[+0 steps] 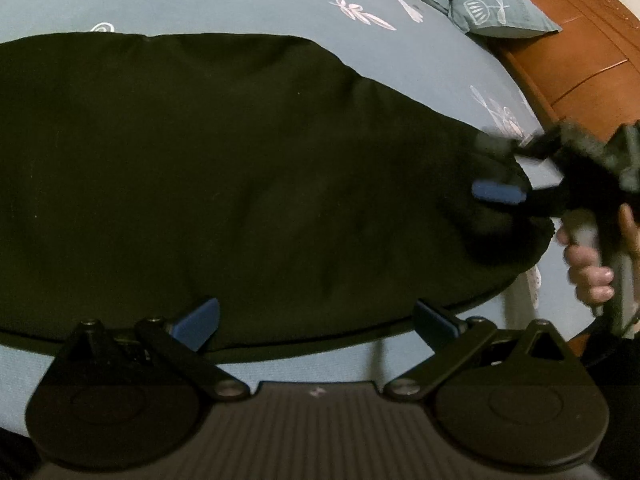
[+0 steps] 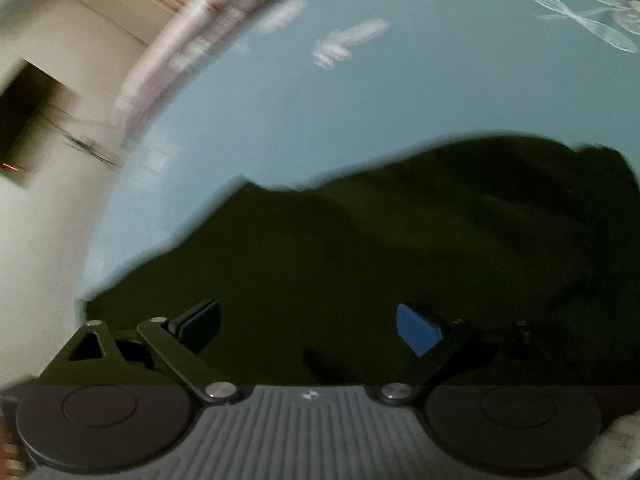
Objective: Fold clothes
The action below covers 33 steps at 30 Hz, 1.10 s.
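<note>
Black garment (image 1: 224, 168) spread flat on blue bedsheet (image 1: 248, 4); left gripper (image 1: 316, 320) and right gripper (image 2: 308, 326) both released, grasping nothing

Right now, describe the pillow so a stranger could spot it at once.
Start at the wide blue bedsheet with white flower prints, where the black garment lies. Follow it to the brown wooden headboard. The grey-blue pillow leans there, the only raised, cornered thing, bearing a white flower drawing.

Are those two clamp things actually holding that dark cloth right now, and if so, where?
Neither grips it. The left gripper and right gripper both stand open above the dark green garment spread on the blue bedsheet.
</note>
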Motion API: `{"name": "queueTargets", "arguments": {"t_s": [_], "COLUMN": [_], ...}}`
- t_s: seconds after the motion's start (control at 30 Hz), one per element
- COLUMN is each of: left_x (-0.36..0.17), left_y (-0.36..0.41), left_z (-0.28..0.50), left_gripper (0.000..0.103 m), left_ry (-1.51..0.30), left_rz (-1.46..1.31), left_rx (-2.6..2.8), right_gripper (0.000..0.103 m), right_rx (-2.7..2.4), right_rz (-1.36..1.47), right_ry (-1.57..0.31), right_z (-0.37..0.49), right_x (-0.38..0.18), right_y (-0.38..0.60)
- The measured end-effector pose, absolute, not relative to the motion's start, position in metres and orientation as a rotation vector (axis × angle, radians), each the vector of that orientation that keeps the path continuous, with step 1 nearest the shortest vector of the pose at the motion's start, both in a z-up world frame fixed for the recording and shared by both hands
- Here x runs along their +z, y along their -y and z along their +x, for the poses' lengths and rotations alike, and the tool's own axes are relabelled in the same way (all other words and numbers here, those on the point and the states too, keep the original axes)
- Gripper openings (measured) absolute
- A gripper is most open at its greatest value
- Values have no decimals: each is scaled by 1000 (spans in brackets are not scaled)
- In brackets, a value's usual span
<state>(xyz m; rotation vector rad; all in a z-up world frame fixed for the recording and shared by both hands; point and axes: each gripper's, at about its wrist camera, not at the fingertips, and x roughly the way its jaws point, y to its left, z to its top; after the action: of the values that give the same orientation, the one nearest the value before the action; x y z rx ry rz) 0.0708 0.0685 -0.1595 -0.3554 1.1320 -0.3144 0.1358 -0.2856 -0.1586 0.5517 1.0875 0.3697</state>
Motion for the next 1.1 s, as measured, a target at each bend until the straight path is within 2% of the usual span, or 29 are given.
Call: {"name": "queueTargets", "arguments": {"t_s": [0.13,0.3,0.43,0.6,0.77,0.93,1.1], "left_x": [-161,-146,-138,-157,-156,-134,-117], "left_y": [-73,-66,-46,-31,-27,-57,-127], "left_z": [70,74,82,83,61,56,83], "left_gripper": [102,102,102,102,102,102,102], "left_ry": [-1126,-1130,-1109,-1153,-1116,-1018,-926], "left_rz": [-386,-396,-352,-341,-284,-348,-407], "left_rx": [-318,-362,-404,-384,-383,-394,-274], "right_gripper": [97,97,97,97,98,98,98], "right_rx": [371,419,396,391,368,349,354], "right_rz": [549,642,591,557,558,551,530], "right_ry": [-1106,-1039,-1043,-1056,-1062,-1065,-1061], "right_z": [124,116,120,120,125,130,133], "right_x": [-152,-141,-138,-137,-140,-145,-144], "right_y": [296,308,299,297,293,282,275]}}
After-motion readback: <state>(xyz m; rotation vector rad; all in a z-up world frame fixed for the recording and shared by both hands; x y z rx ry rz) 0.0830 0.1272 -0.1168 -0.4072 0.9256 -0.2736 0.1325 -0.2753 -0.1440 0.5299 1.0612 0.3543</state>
